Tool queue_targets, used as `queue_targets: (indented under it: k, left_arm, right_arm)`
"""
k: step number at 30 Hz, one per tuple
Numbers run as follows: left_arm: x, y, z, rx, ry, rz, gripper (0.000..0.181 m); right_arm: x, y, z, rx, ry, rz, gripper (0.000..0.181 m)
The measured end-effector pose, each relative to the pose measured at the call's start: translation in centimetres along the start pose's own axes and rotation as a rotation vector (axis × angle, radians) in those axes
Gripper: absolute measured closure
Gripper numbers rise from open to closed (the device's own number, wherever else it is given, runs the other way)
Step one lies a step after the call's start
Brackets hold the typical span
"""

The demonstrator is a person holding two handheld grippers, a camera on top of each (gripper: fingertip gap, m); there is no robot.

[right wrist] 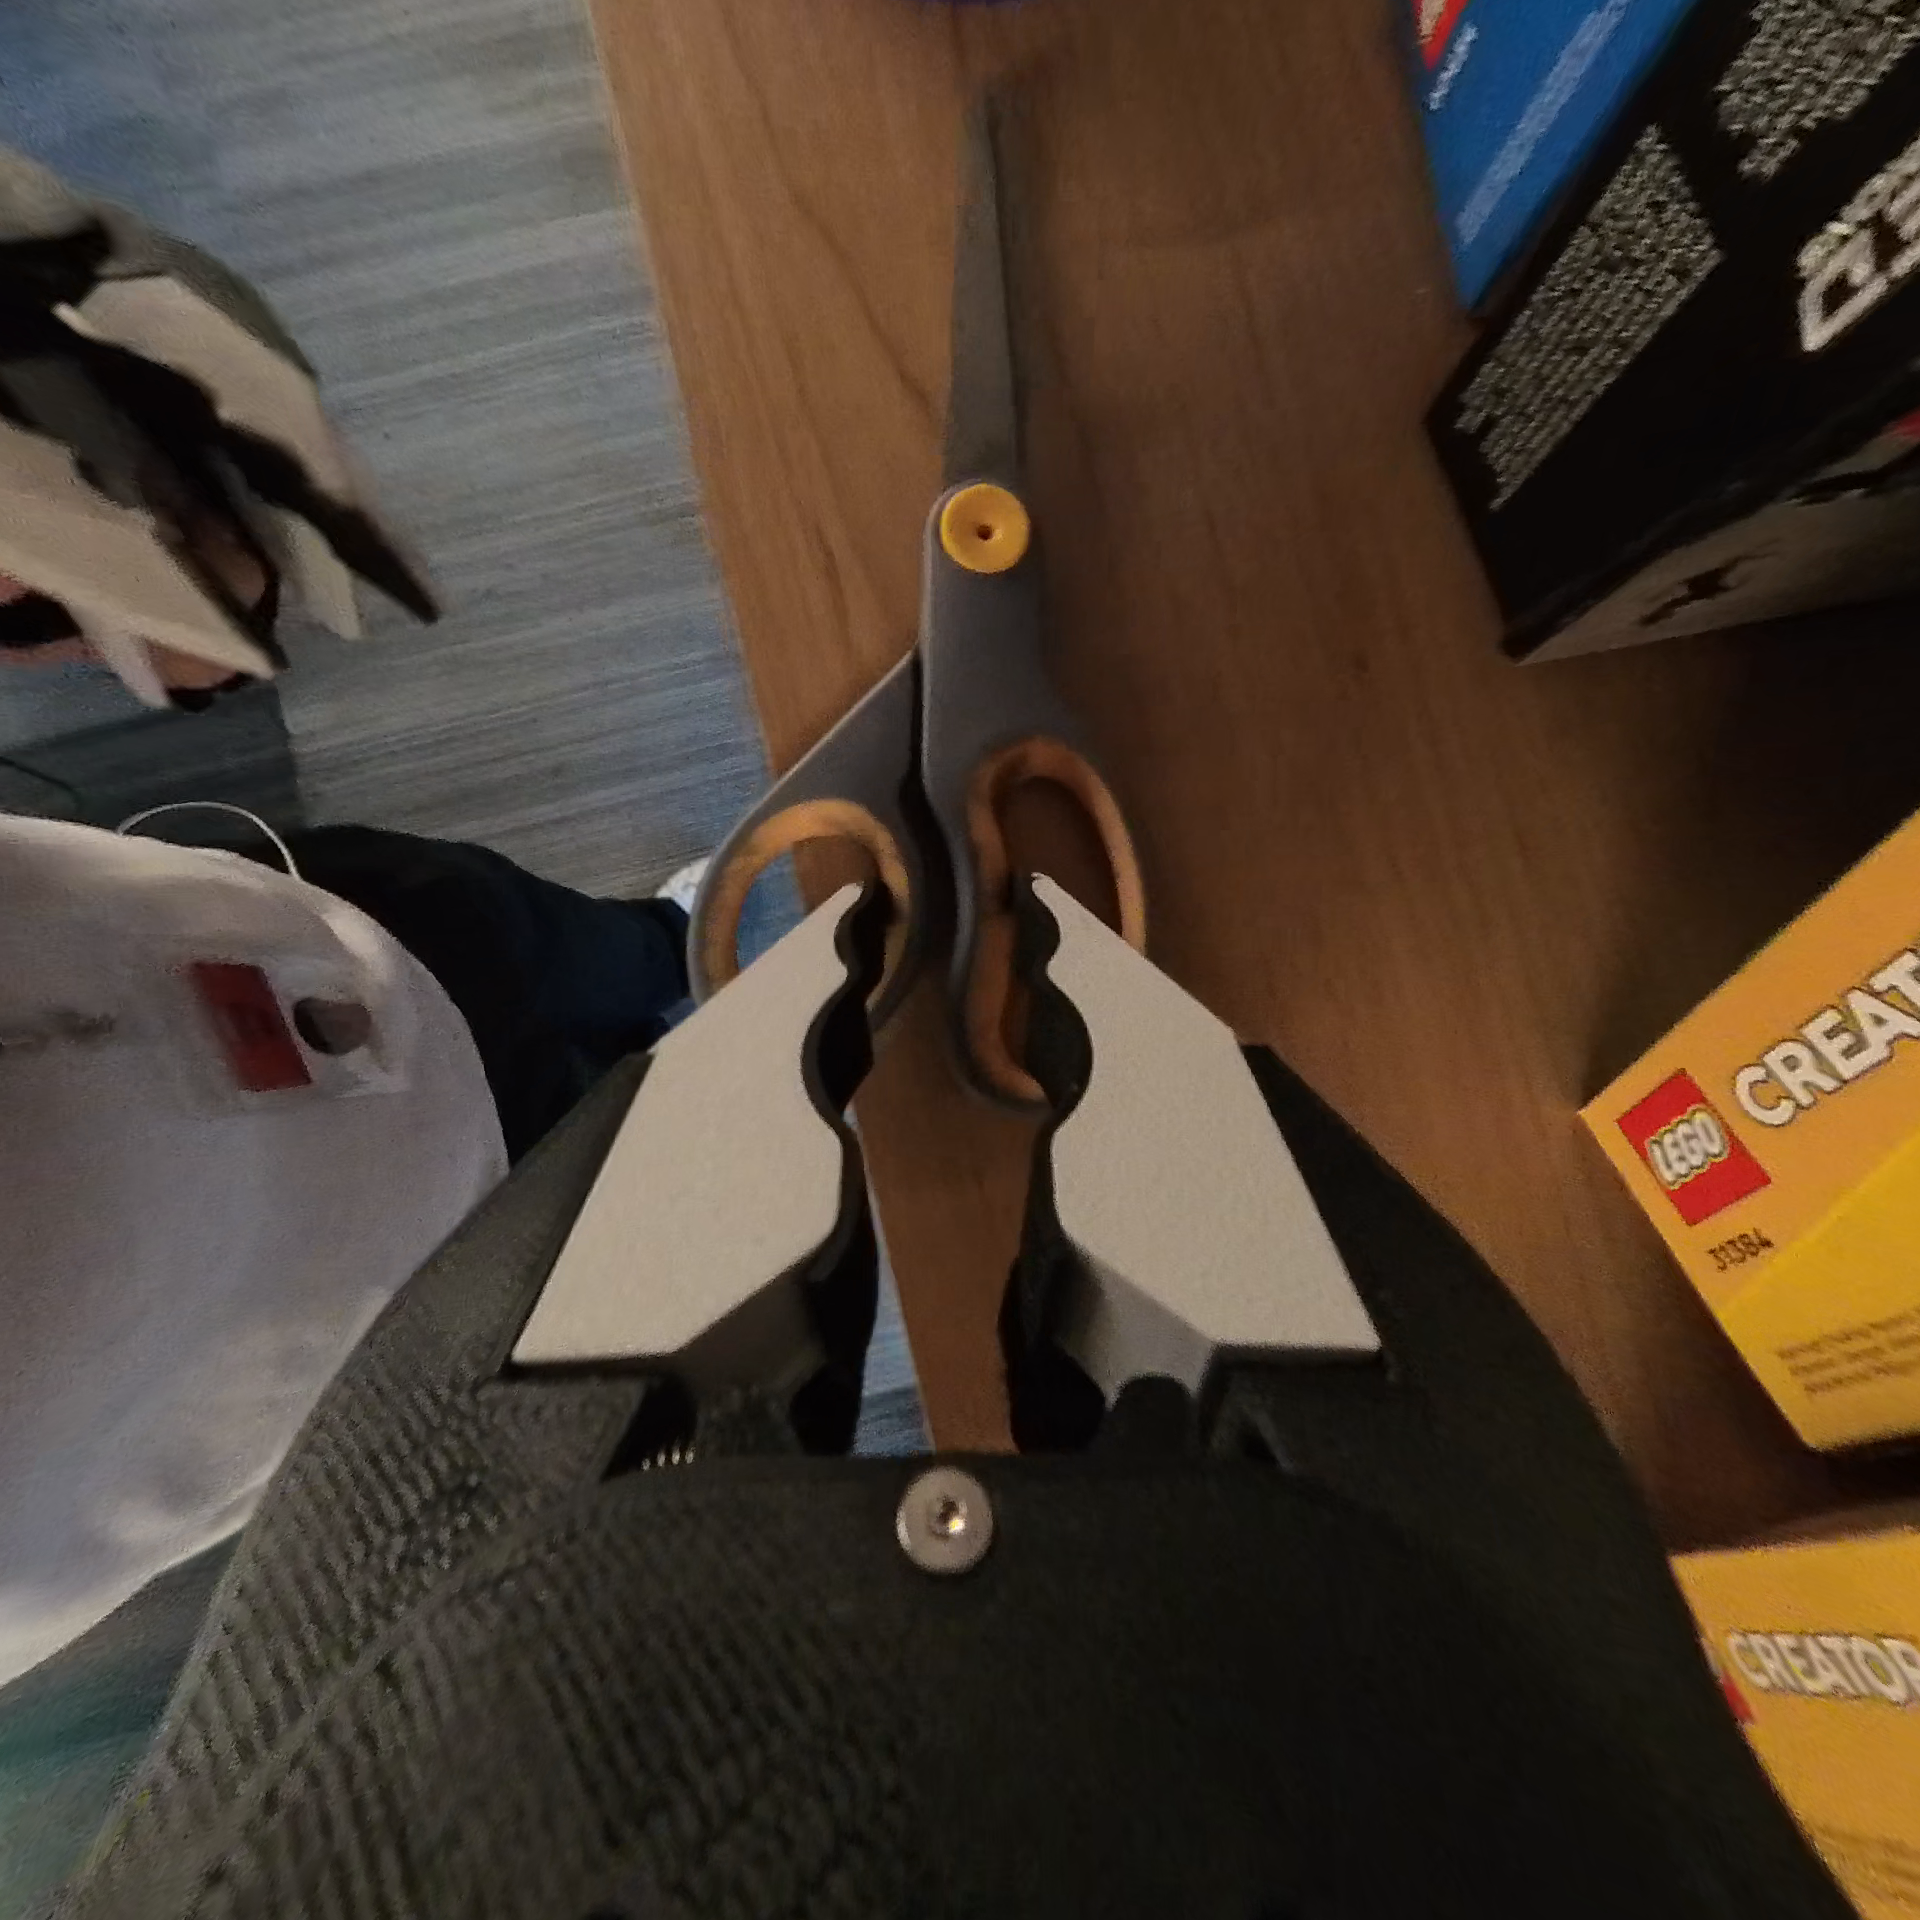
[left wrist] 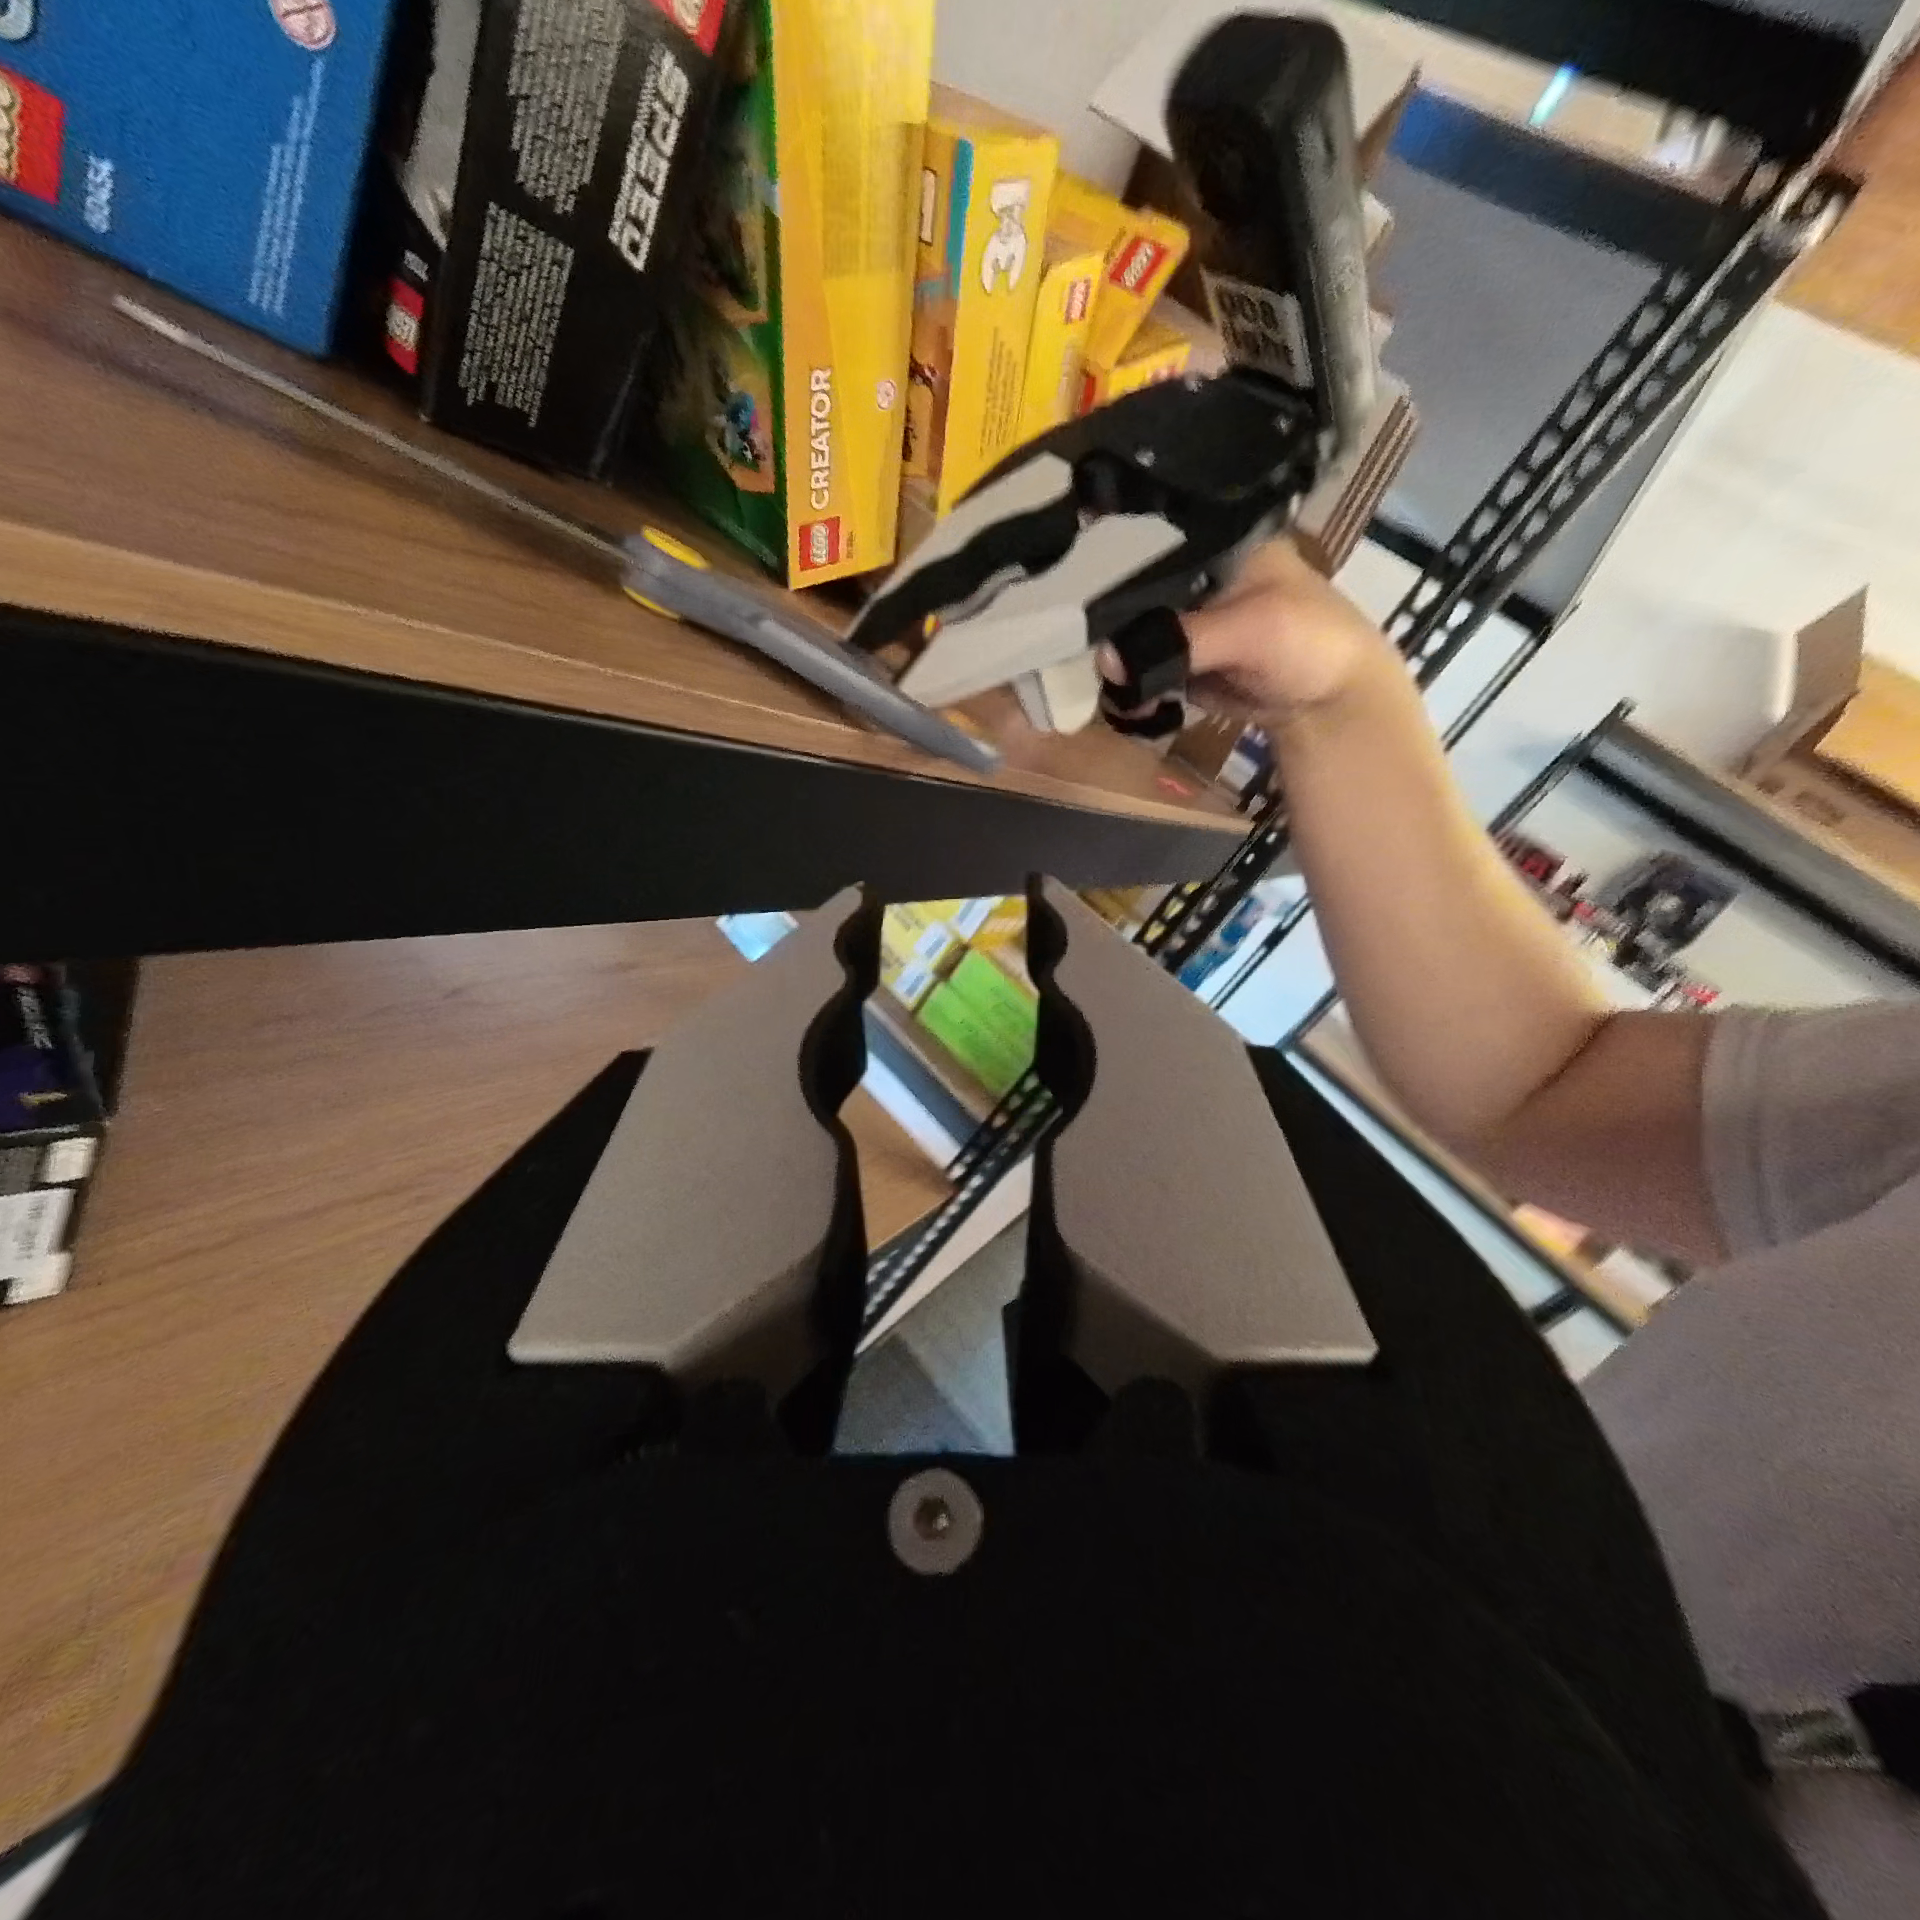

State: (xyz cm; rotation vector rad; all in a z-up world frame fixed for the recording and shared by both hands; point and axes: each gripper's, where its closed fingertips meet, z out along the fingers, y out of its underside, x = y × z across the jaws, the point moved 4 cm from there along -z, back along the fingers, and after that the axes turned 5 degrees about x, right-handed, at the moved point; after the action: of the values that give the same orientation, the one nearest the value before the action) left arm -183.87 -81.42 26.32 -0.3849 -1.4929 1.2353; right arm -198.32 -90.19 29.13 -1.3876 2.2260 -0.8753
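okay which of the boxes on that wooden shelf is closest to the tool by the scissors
The yellow box at the right tool's right side, lying just beside the scissors handles. The black box and blue box stand farther along the shelf, past the blades.

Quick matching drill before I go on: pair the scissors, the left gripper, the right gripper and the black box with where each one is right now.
Things:
1. scissors
2. left gripper
3. right gripper
4. black box

Places:
a. at the scissors' handles
b. flat on the wooden shelf
c. below the shelf edge, holding nothing
d. upright between the blue box and a yellow box

Pairs: 1-b, 2-c, 3-a, 4-d
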Motion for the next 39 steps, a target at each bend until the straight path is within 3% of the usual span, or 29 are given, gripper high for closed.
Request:
queue_targets:
  k: [11, 16, 19, 23, 31, 39]
  left_arm:
    - [-3.3, -0.3, 4.5, 0.144, -0.01, -0.458, 0.144]
    - [-3.0, 0.5, 5.3, 0.106, 0.113, -0.602, 0.165]
    - [-2.4, 0.7, 4.2, 0.092, 0.059, -0.541, 0.167]
    - [-1.9, 0.2, 2.2, 0.09, -0.044, -0.471, 0.168]
    - [-2.3, -1.6, -1.8, 0.078, -0.277, -0.315, 0.164]
    - [-1.3, -4.2, -4.3, 0.107, -0.324, -0.237, 0.161]
  right_arm:
    - [-4.9, -0.1, 0.0, 0.031, -0.005, -0.173, 0.159]
    - [-7.2, 0.8, 0.7, 0.038, 0.026, -0.262, 0.159]
    - [-8.7, 1.4, 2.3, 0.062, 0.064, -0.26, 0.158]
    - [-11.1, 1.1, 5.5, 0.115, 0.053, -0.233, 0.139]
    - [-13.0, -2.0, 10.9, 0.255, 0.281, -0.26, 0.147]
    - [-14.7, -5.2, 11.8, 0.484, 0.213, -0.227, 0.158]
